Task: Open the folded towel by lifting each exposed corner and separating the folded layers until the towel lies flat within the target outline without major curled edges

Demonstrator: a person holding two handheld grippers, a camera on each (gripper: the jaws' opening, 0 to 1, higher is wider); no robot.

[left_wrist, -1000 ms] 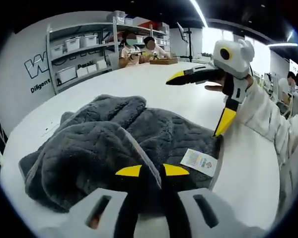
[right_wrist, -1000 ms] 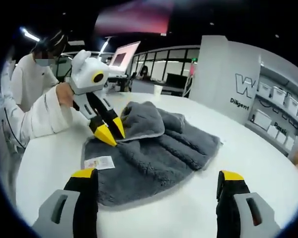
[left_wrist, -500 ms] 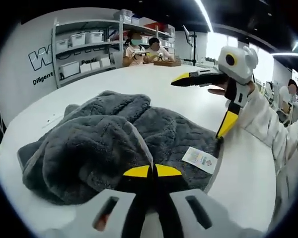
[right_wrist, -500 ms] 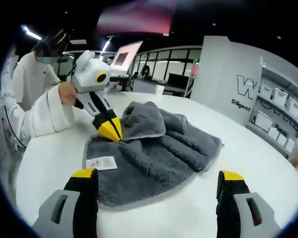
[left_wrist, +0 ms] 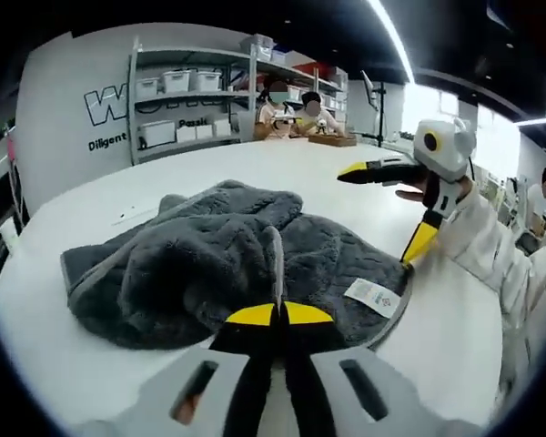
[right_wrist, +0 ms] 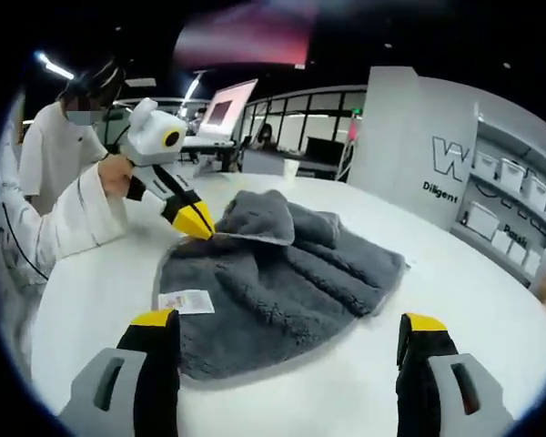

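A grey fluffy towel (left_wrist: pixel 200 255) lies bunched and part-folded on the white table (left_wrist: pixel 100 382). My left gripper (left_wrist: pixel 278 314) is shut on a light-edged fold of it at the near side. In the right gripper view the same left gripper (right_wrist: pixel 198 223) pinches the upper layer's hem and holds it raised off the towel (right_wrist: pixel 282 282). A white label (right_wrist: pixel 184 300) lies at the towel's near-left corner. My right gripper (right_wrist: pixel 288 320) stands wide open over the table with nothing between its jaws. In the left gripper view, the right gripper (left_wrist: pixel 384 211) hangs open beside the label (left_wrist: pixel 371 296).
A person in white sleeves (right_wrist: pixel 64 228) holds the grippers. Shelves with white bins (left_wrist: pixel 177 109) line the wall. Two people (left_wrist: pixel 296 105) sit at the table's far end. A monitor (right_wrist: pixel 223 105) stands behind the table. Bare tabletop (right_wrist: pixel 455 273) surrounds the towel.
My left gripper went from slightly open to shut on the towel's fold, then drew that layer outward and lower. The right gripper stayed open and still.
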